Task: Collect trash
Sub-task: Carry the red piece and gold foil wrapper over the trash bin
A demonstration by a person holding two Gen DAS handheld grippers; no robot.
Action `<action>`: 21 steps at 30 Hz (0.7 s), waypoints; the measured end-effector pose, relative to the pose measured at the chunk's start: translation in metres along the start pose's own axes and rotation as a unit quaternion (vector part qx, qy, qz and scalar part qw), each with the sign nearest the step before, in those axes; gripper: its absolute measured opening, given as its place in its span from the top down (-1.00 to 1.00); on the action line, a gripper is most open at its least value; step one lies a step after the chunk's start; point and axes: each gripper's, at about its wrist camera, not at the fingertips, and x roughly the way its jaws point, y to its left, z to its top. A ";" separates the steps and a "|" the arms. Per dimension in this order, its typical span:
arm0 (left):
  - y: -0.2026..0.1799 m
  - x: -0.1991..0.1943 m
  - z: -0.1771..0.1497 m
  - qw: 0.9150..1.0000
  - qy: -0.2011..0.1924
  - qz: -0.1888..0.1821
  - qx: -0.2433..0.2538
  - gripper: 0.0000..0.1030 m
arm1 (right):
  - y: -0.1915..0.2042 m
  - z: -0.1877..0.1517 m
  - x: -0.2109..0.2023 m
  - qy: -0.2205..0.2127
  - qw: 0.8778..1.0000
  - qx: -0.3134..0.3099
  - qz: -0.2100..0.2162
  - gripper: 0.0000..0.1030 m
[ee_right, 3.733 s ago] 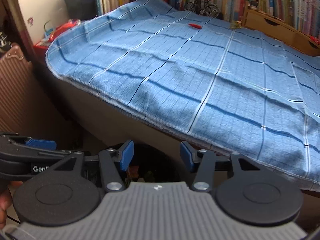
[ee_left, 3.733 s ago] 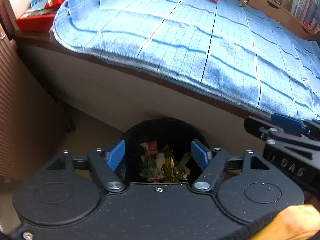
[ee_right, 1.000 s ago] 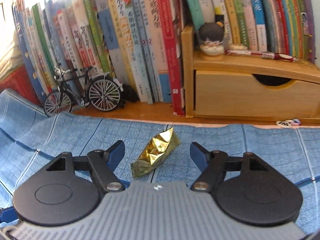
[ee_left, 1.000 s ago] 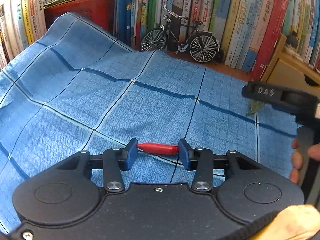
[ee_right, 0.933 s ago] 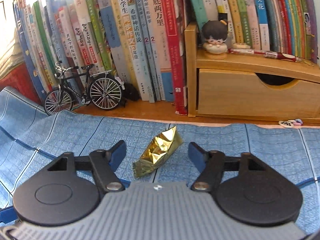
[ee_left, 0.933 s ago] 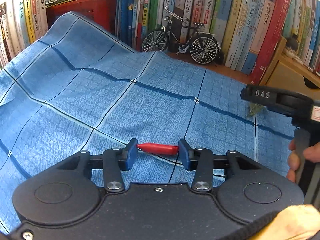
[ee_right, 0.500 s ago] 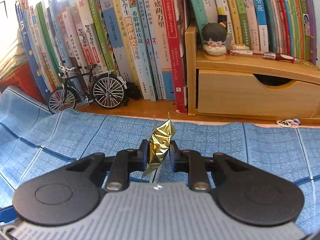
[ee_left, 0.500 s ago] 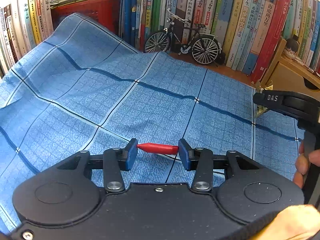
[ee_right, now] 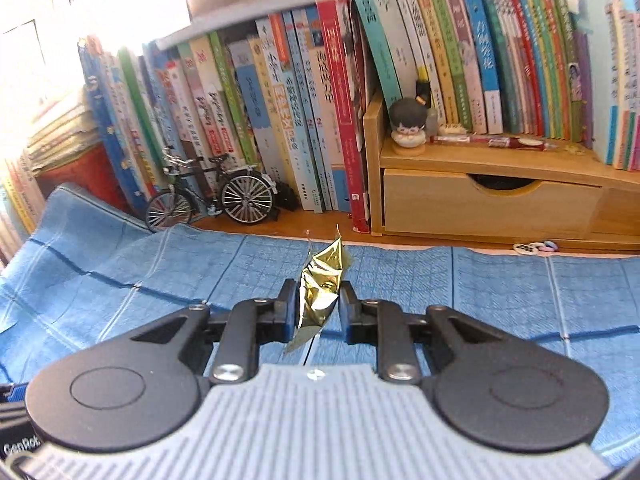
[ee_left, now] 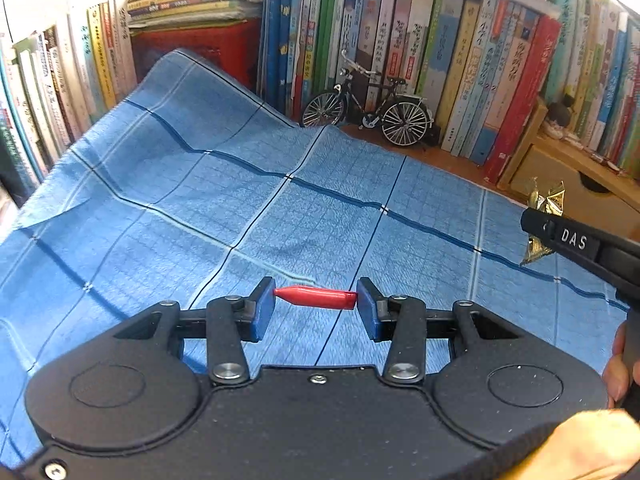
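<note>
Both claws have something pinched right now. The left claw (ee_left: 315,306) is clamped end to end on a small red cap-like piece (ee_left: 316,297), which sits crosswise between the blue pads (ee_left: 264,308), one end on each pad, held up off the blue checked cloth (ee_left: 224,208). The right claw (ee_right: 319,312) has its jaws pulled in tight on a crumpled gold foil wrapper (ee_right: 320,292); the wrapper stands roughly upright between the pads, poking out above and below them, also clear of the cloth. In the left wrist view that same wrapper (ee_left: 546,200) peeks out past the black side of the right claw at the far right edge, with a bit of the person's fingers (ee_left: 618,372) below it.

Behind all this there's a packed row of books (ee_right: 312,120), a little model bicycle (ee_right: 208,196) parked on the wooden shelf ledge in front of them, and a light wooden drawer box (ee_right: 492,208) with a tiny big-headed figurine (ee_right: 408,126) and a pen (ee_right: 492,142) on top. The cloth bunches up against the books at the left.
</note>
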 end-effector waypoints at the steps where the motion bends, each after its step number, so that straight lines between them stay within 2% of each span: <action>1: 0.001 -0.007 -0.001 1.000 0.000 0.002 0.001 0.19 | 0.001 -0.001 -0.007 -0.001 1.000 0.000 0.002 0.50; 11: 0.015 -0.077 -0.030 1.000 0.002 0.000 0.022 0.19 | 0.011 -0.027 -0.083 -0.004 1.000 -0.010 0.016 0.50; 21: 0.033 -0.151 -0.074 0.999 -0.019 -0.033 0.032 0.19 | 0.027 -0.058 -0.174 -0.035 0.999 -0.006 -0.002 0.50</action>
